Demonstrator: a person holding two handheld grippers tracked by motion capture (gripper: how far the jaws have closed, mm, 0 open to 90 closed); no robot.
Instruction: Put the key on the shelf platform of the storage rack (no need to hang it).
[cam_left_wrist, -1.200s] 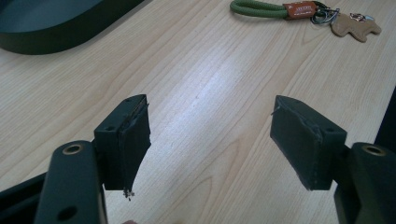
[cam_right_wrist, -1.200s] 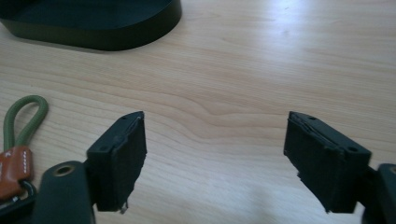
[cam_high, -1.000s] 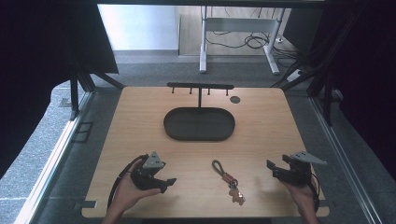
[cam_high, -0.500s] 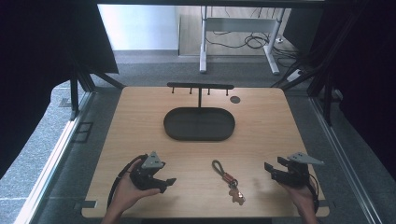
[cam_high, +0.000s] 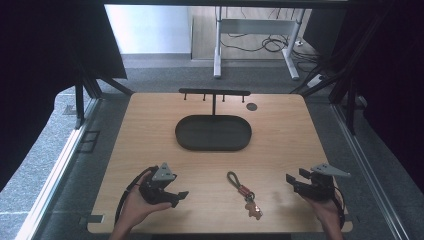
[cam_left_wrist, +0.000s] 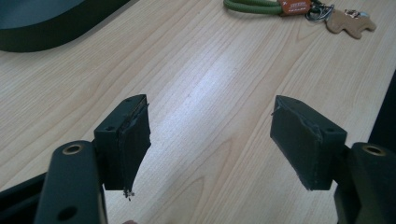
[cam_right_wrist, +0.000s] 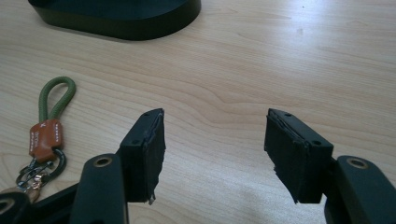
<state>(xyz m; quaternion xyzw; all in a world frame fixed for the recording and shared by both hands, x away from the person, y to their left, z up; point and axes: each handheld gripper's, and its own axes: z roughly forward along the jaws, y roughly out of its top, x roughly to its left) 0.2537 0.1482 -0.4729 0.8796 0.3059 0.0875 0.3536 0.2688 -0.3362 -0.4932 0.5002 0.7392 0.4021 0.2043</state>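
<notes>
So both tongs are sitting low over the counter (cam_high: 150, 130), near its front edge, one in each hand. The keychain (cam_high: 244, 191) lies flat on the wood between them, a bit closer to the right tongs (cam_high: 292, 181) than the left tongs (cam_high: 181, 196), touching neither. It's got a green cord loop, an orange leather tab, and a small tan charm on the ring.

Left tongs: jaws spread wide, nothing but bare wood between them. From the left gripper view the keychain sits ahead and off to the right.

Right tongs: jaws have just been closing in a little, but they're apart with nothing between them. The keychain sits just off their left jaw.

The dark oval tray (cam_high: 213, 133) is farther out, beyond both tongs.
</notes>
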